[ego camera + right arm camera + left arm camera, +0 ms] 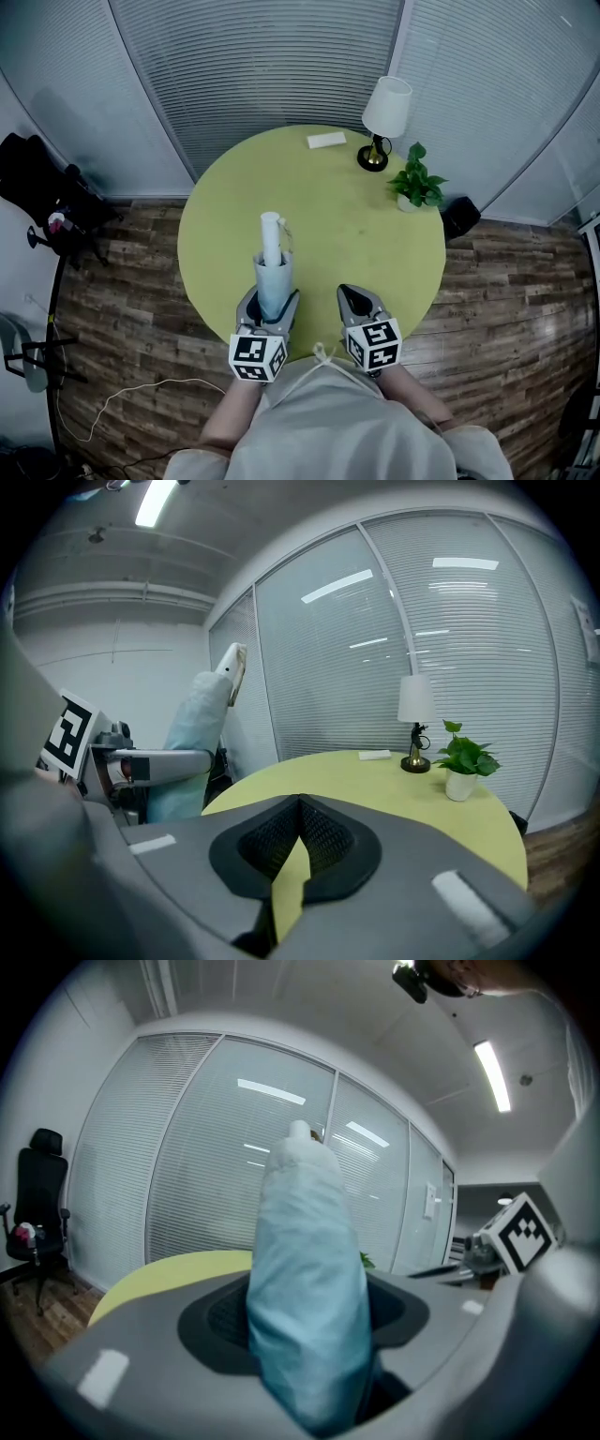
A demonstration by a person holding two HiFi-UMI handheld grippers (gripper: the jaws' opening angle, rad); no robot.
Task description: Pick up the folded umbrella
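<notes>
**Umbrella clamped upright in the left jaws**

Head view: the folded umbrella stands nearly upright over the near edge of the round green table, its white end uppermost. The left gripper holds it low on its pale blue sleeve. The right gripper sits just beside it, apart from the umbrella. A lamp and a potted plant stand well apart at the far rim.

Left gripper view: the jaws stand wide with the pads pressed on either side of the sleeve, which fills the gap. Whether the lower end touches the table is hidden.

Right gripper view: the jaws are closed together with nothing between them, only a thin slit showing table. The umbrella rises from the other gripper at left, tilted a little.

It looks light, with a stiff core under soft, creased fabric that may slip. The thick middle of the body, where the folded ribs give firmness, seems the surest hold, better than the narrow white end.
</notes>
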